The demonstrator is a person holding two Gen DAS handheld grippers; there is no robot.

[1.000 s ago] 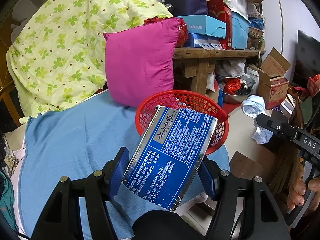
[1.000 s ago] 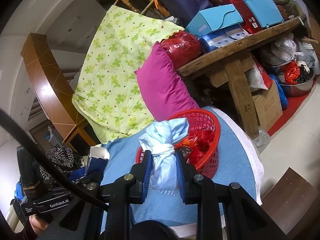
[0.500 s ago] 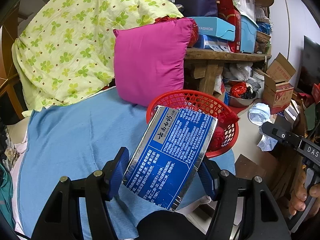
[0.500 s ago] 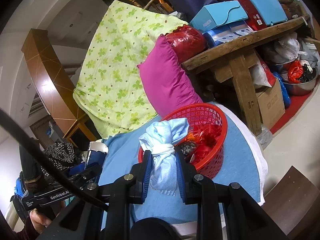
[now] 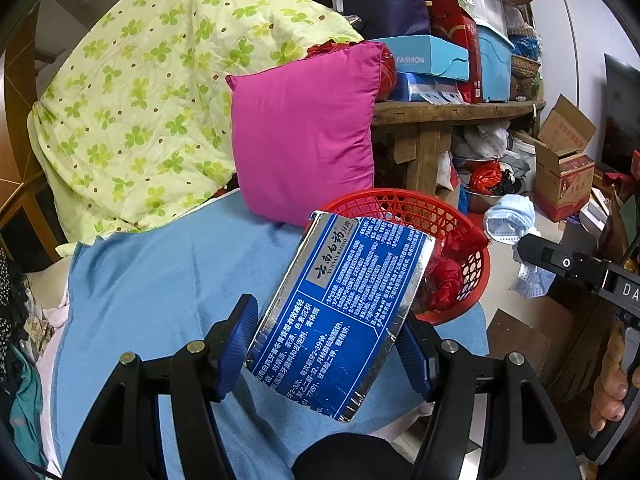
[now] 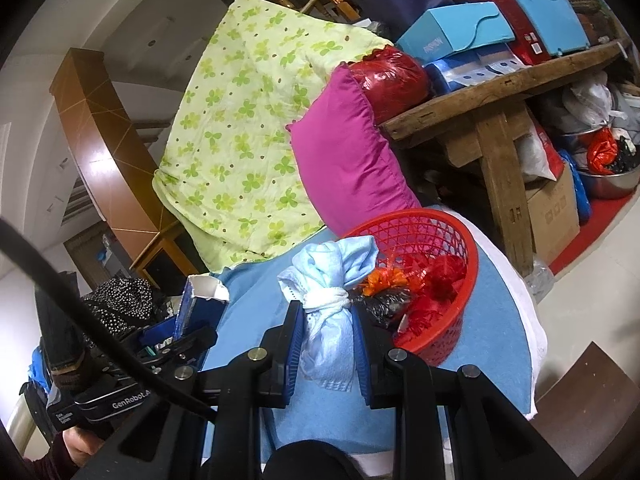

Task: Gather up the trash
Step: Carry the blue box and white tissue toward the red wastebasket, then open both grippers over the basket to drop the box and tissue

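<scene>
My left tongs (image 5: 326, 344) are clamped on a flattened toothpaste box (image 5: 340, 312), glossy blue card with silver foil edges, tilted toward one o'clock above the blue cloth-covered surface (image 5: 160, 280). My right tongs (image 6: 326, 354) are clamped on a crumpled pale-blue face mask (image 6: 330, 304), soft pleated fabric knotted with its white ear loop. The red plastic lattice basket (image 6: 460, 308) sits at one o'clock from the mask, just beside it, holding crinkled red wrappers (image 6: 436, 284). A smooth magenta pillow (image 5: 304, 132) leans behind the basket, against a quilted clover-print blanket (image 5: 152, 112).
</scene>
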